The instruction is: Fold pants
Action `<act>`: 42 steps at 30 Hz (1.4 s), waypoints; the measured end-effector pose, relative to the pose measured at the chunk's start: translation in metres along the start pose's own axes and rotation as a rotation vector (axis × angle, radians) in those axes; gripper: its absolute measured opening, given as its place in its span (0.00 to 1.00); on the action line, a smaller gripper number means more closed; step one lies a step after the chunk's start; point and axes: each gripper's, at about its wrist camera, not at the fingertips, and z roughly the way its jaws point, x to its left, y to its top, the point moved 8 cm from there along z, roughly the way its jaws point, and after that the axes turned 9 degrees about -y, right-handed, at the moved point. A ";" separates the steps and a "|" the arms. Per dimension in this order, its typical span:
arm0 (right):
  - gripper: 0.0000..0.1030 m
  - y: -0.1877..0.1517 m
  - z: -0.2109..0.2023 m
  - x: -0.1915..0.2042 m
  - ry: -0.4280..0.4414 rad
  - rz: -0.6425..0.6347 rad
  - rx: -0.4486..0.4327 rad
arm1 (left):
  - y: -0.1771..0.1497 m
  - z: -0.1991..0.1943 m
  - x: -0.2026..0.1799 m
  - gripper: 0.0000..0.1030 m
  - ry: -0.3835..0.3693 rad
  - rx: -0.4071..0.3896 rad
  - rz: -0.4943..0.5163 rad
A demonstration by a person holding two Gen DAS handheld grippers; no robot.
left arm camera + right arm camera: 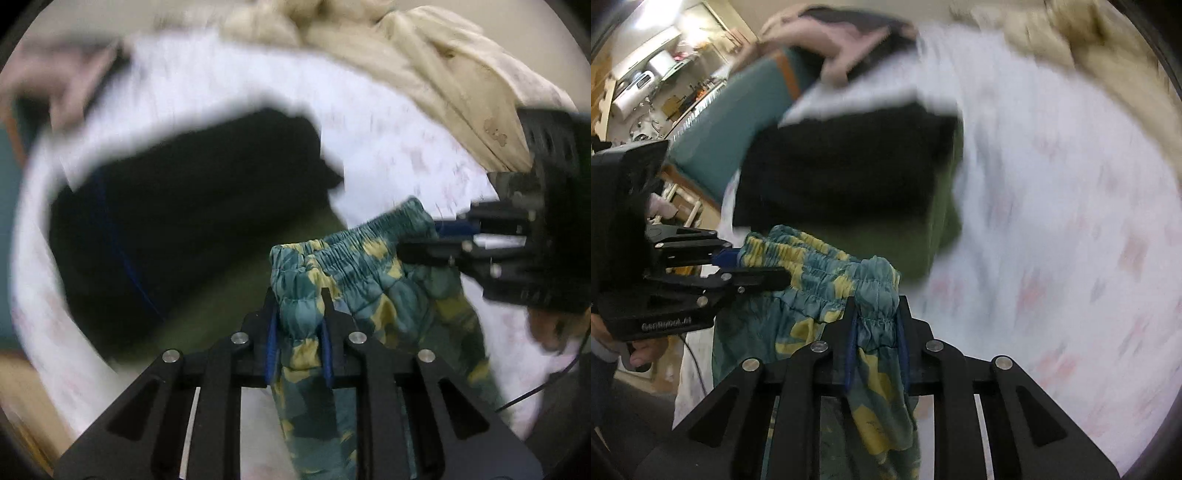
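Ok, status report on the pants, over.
Left gripper and right gripper both clamped on the pants waistband, pants hanging. Black garment lies on the bed below.

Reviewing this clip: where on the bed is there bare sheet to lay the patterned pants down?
Bare white sheet lies right of the dark folded clothes, below the beige bedding. The left is crowded by that stack. Both the left gripper and right gripper hold the pants waistband.

One marking is present: raised lettering on the black body of the left tongs (764, 271), at the left edge of the right wrist view. It is blurred; it appears to begin "Gen" but cannot be read in full. No other text is legible.
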 end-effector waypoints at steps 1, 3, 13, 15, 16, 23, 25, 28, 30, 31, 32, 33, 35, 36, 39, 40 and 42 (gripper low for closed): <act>0.18 0.014 -0.010 0.004 -0.020 -0.025 -0.041 | 0.008 -0.009 -0.004 0.16 0.033 -0.022 0.057; 0.18 0.022 -0.022 0.013 -0.061 -0.110 -0.088 | 0.014 -0.025 -0.008 0.16 0.045 -0.061 0.117; 0.18 -0.081 -0.064 0.048 -0.037 -0.365 -0.115 | -0.071 -0.047 -0.075 0.17 0.034 -0.118 0.327; 0.18 -0.108 -0.073 0.057 -0.021 -0.398 -0.112 | -0.098 -0.050 -0.093 0.18 0.062 -0.088 0.362; 0.18 -0.124 -0.077 0.062 -0.029 -0.427 -0.100 | -0.114 -0.051 -0.104 0.18 0.065 -0.074 0.394; 0.20 -0.231 -0.078 0.090 -0.091 -0.557 -0.016 | -0.218 -0.037 -0.160 0.24 0.156 0.091 0.599; 0.28 -0.262 -0.078 0.095 -0.109 -0.600 0.017 | -0.247 -0.026 -0.163 0.27 0.172 0.207 0.598; 0.39 -0.294 -0.081 0.097 -0.100 -0.643 0.095 | -0.286 -0.023 -0.176 0.40 0.032 0.342 0.562; 0.39 -0.296 -0.092 0.093 -0.076 -0.625 0.091 | -0.297 -0.035 -0.184 0.40 -0.077 0.389 0.542; 0.39 -0.290 -0.096 0.088 -0.078 -0.595 0.073 | -0.293 -0.042 -0.185 0.40 -0.115 0.374 0.518; 0.39 -0.281 -0.101 0.083 -0.079 -0.543 0.050 | -0.282 -0.050 -0.181 0.40 -0.136 0.330 0.469; 0.39 -0.271 -0.102 0.075 -0.083 -0.480 0.034 | -0.270 -0.054 -0.174 0.44 -0.143 0.298 0.402; 0.39 -0.250 -0.099 0.057 -0.117 -0.338 0.026 | -0.239 -0.058 -0.152 0.44 -0.145 0.213 0.206; 0.40 -0.237 -0.092 0.045 -0.144 -0.244 0.029 | -0.222 -0.057 -0.137 0.44 -0.127 0.156 0.086; 0.41 -0.224 -0.070 0.037 -0.058 -0.067 0.069 | -0.203 -0.037 -0.097 0.44 -0.082 0.069 -0.243; 0.39 -0.224 -0.065 0.043 -0.036 -0.058 0.088 | -0.206 -0.025 -0.092 0.42 -0.083 0.083 -0.323; 0.39 -0.230 -0.052 0.054 -0.035 -0.105 0.124 | -0.220 -0.001 -0.093 0.43 -0.085 0.136 -0.386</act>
